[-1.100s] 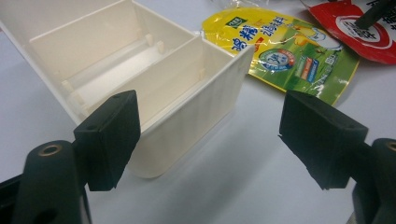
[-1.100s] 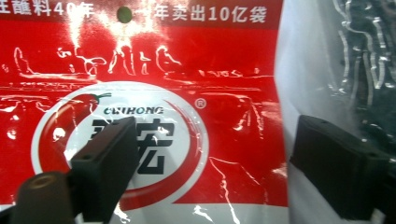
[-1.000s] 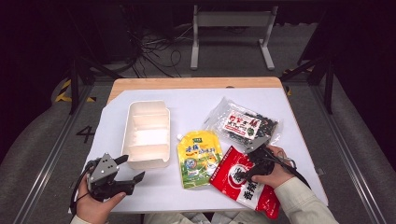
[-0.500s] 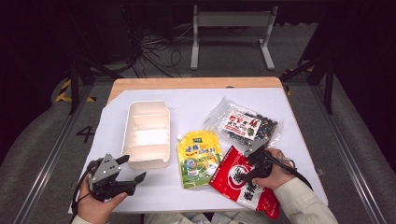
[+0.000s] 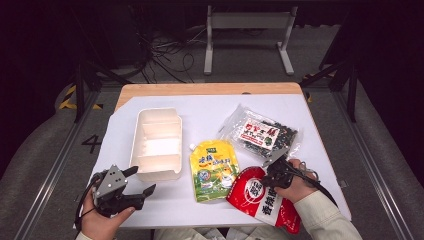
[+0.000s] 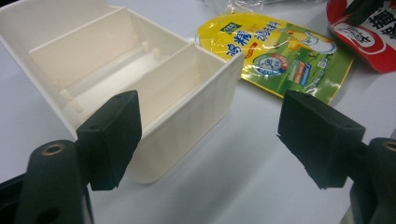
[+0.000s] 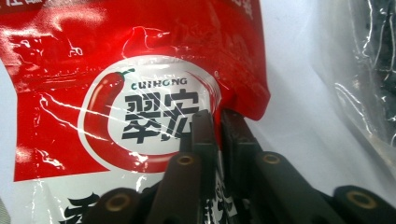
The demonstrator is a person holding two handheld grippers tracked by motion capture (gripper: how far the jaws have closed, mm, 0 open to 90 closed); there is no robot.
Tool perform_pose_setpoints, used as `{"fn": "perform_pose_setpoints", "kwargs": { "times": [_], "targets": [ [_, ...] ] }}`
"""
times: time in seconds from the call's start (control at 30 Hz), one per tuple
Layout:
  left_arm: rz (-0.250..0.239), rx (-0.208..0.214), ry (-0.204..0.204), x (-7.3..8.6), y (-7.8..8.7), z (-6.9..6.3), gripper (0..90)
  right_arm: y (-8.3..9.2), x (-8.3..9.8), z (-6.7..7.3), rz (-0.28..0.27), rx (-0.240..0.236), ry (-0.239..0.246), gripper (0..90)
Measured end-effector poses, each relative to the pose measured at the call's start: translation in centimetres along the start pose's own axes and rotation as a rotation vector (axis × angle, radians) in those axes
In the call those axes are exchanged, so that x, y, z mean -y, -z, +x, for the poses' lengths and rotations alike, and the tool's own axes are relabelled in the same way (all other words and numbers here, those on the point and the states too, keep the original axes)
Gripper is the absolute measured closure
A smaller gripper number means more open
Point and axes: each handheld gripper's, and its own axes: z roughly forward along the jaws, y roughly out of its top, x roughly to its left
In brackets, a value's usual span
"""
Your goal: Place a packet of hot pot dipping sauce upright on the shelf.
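High view: red pouch (image 5: 262, 200) lies on the counter (image 5: 210, 107) beside the empty box (image 5: 156, 142), right tool (image 5: 274, 172) on its edge. Left tool (image 6: 210, 135) view: spread, idle. Right tool view: jaws just closed, pinching the pouch; lifting and boxing remain.

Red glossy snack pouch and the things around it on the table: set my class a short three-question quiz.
1. True or false: the right gripper is shut on the red glossy snack pouch.
2. How many compartments has the white plastic tray? A two, B three, C five.
3. Name the flat thing lying between the tray and the red pouch.

Key:
1. True; its jaws have just been closing, with the pouch's edge between them.
2. B.
3. The yellow spouted pouch.
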Motion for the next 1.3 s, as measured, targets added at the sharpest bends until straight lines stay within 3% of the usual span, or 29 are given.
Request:
{"fn": "perform_pose_setpoints", "kwargs": {
  "times": [0.3, 0.4, 0.47, 0.63, 0.77, 0.87, 0.97, 1.1, 1.3],
  "targets": [
    [-0.036, 0.014, -0.017, -0.7, 0.3, -0.4, 23.8, 0.6, 0.0, -0.1, -0.011, -0.04, -0.026, 87.0],
    [-0.084, 0.011, -0.034, -0.8, 0.3, -0.6, 24.5, 1.6, 0.1, -0.1, -0.043, -0.048, -0.042, 87.1],
    [-0.13, 0.012, -0.049, -0.9, 0.3, -0.9, 27.0, 2.8, 0.2, -0.1, -0.081, -0.044, -0.052, 87.1],
    [-0.156, 0.054, -0.041, -1.5, -0.2, -1.3, 29.2, 5.8, 0.5, 0.0, -0.191, -0.02, -0.072, 87.4],
    [-0.155, 0.063, -0.055, -2.0, -0.9, -1.8, 29.2, 8.0, 0.6, 0.1, -0.294, 0.006, -0.103, 87.6],
    [-0.165, 0.055, -0.088, -2.3, -1.3, -2.1, 34.2, 9.2, 0.6, 0.3, -0.365, 0.015, -0.123, 87.6],
    [-0.147, 0.067, -0.078, -2.7, -1.8, -2.5, 34.9, 10.2, 0.6, 0.4, -0.439, 0.034, -0.145, 87.6],
    [-0.123, 0.099, -0.059, -3.6, -2.6, -3.1, 25.6, 11.0, 0.3, 0.5, -0.514, 0.052, -0.173, 87.6],
    [-0.105, 0.116, -0.055, -4.1, -3.4, -3.7, 20.1, 11.5, 0.0, 0.5, -0.564, 0.07, -0.196, 87.6]
  ]
}}
